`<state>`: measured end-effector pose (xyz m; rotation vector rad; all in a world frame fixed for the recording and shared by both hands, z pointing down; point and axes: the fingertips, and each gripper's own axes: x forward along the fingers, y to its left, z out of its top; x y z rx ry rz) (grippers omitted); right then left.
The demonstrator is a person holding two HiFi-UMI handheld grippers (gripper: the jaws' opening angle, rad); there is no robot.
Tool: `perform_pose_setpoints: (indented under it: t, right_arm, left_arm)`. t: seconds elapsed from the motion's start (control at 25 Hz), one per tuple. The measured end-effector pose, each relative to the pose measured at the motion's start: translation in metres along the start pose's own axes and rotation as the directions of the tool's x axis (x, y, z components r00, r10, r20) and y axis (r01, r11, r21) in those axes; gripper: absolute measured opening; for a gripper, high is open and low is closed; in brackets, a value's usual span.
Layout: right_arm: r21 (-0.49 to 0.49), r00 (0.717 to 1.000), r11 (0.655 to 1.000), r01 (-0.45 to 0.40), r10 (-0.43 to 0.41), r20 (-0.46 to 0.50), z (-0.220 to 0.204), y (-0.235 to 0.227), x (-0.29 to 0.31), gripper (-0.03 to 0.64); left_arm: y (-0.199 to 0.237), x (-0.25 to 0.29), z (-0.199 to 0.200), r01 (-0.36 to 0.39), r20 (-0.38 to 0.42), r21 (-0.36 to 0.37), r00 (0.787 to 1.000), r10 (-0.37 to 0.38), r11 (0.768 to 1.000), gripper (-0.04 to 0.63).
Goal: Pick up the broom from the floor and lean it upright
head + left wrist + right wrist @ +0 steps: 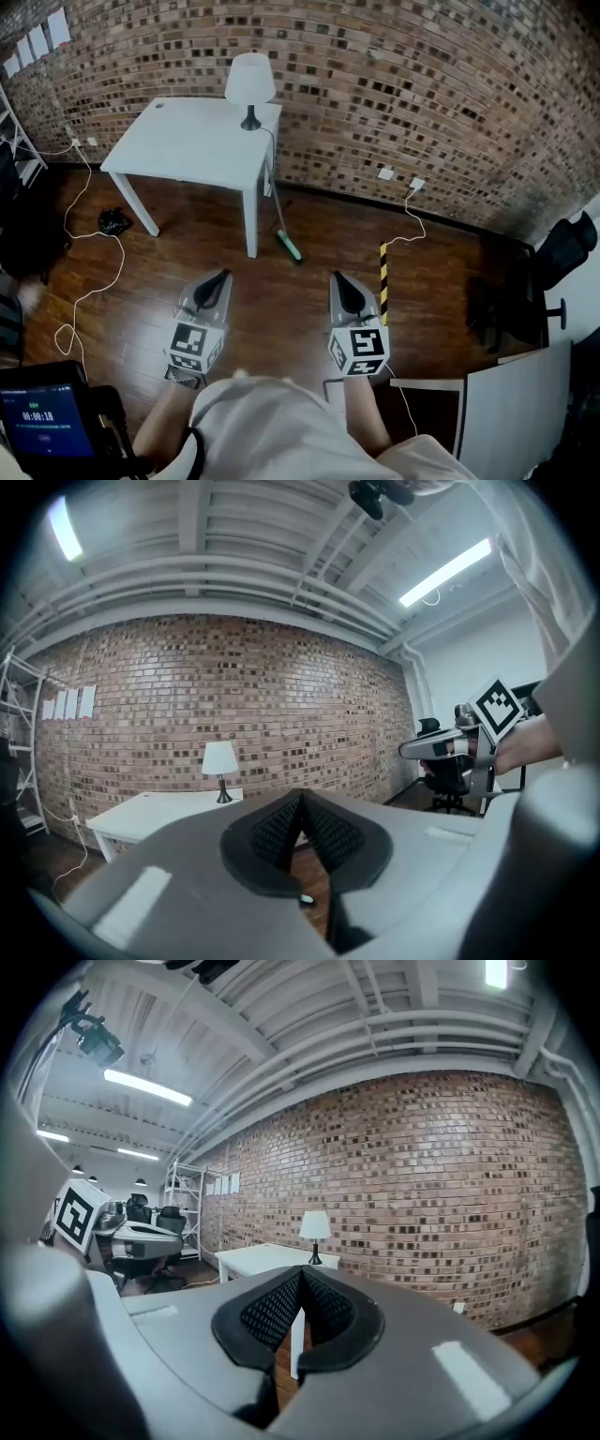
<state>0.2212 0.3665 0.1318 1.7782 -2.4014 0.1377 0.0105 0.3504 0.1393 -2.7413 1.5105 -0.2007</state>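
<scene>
Both tools are shut and empty. Your left gripper (221, 277) has its ribbed pads pressed together with nothing between them, and your right gripper (340, 279) is the same, jaws fully closed on air. They sit side by side, low in the head view, pointing roughly level across the wooden floor toward the brick wall.

The broom (290, 247) is ahead of you. Its green head rests on the floor just beside the near leg (251, 220) of the white table (178, 145), slightly left of the midline between your two tools and well clear of both tips. A thin line runs up from the head along that leg toward the wall, but from here I cannot tell whether it is the handle or the cord of the lamp (250, 84).

So this could be a broom on the boards with its handle pointing at the wall, or one already propped against the table corner. Nothing in view settles which.

In my judgement the thing to do well right now is look. Tilt your head so the whole handle comes into view before you commit either tool. Keep the grippers level and steady, as they are.

Also note what is close to the broom: the table leg right beside the head, the lamp above on the table corner, and the white cable (410, 225) trailing from the wall socket on your right. The yellow-and-black striped strip (382, 272) lies just beside your right tool, so mind where you step there.
</scene>
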Motion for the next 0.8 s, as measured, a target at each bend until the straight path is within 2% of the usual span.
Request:
perform_pose_setpoints:
  t: [0.8]
  right_arm:
    - [-0.015,1.000,1.000,0.002,-0.003,-0.025,-0.002,0.012,0.001,0.011]
  left_arm:
    - [-0.004,-0.002,0.001,0.014,-0.001,0.018,1.000,-0.014,1.000,0.000]
